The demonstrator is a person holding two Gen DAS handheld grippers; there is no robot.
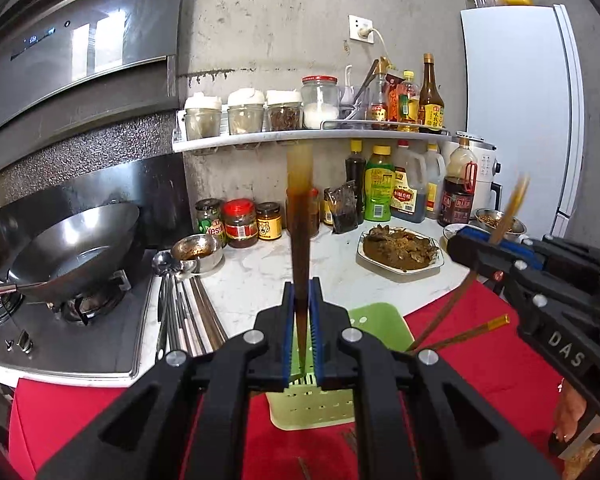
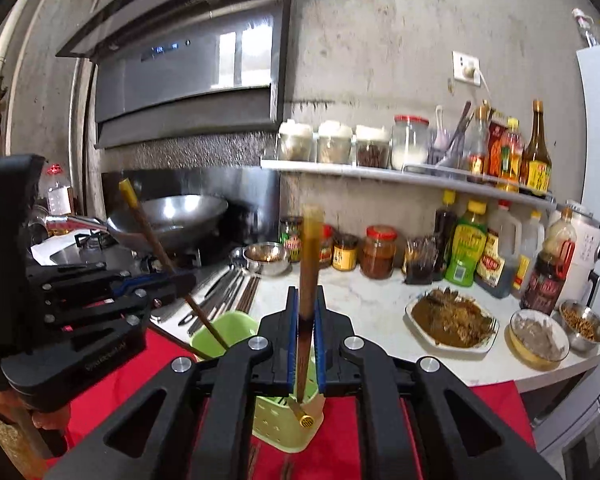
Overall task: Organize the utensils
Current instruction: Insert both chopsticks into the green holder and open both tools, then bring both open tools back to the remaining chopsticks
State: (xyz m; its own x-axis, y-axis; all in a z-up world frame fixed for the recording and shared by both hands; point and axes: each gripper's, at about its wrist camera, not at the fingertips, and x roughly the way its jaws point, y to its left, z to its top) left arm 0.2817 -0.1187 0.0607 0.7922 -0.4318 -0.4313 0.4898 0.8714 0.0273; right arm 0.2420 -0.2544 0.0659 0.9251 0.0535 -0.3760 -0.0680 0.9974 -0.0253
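Item: chopsticks, stiff, light, slippery; grip mid-shaft. Left gripper [image 1: 300, 344] fingers pinch one chopstick [image 1: 300, 240]; right gripper [image 2: 308, 344] fingers pinch another [image 2: 308, 280], both over near green holder [image 1: 376, 320]; remaining utensils [image 1: 188, 316] on left tabletop

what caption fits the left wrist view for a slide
Left gripper holds a brown chopstick upright over the green utensil holder.

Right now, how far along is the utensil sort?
Done: one chopstick already leans in the green utensil holder.
In hand: the left gripper and right gripper each clamp a brown chopstick over the holder, tips pointing down into it.
Left: the metal spoons and chopsticks lying on the counter beside the stove.
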